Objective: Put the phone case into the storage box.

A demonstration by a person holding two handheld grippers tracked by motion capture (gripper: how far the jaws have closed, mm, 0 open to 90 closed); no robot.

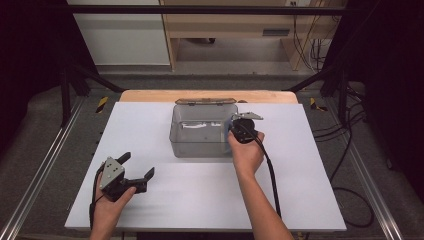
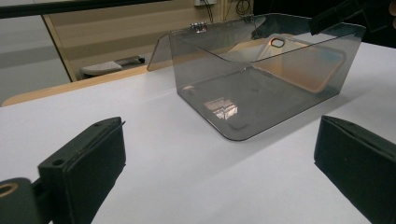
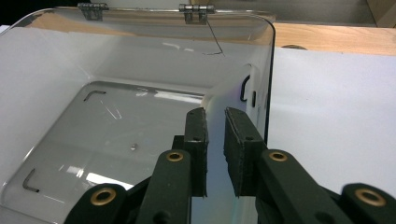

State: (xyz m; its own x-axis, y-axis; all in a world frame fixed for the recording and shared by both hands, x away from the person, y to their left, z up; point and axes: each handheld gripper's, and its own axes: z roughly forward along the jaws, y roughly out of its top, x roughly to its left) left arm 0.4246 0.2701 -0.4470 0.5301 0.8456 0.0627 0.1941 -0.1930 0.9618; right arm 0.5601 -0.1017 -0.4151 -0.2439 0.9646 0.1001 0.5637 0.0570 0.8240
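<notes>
Now phone case (image 3: 224, 100) between right tool (image 3: 215, 140) pads.

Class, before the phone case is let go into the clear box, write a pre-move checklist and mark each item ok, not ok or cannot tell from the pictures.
1. Right gripper jaws shut on the phone case: ok.
2. Phone case inside the clear box, standing against its right wall: ok.
3. Lid swung back, opening unobstructed: ok.
4. Box floor free beneath the case: ok, nothing lies there.
5. Left gripper clear of the box, jaws open, resting on the white table: ok.
6. Case's lower edge touching the box floor: cannot tell, the jaws hide it.
</notes>
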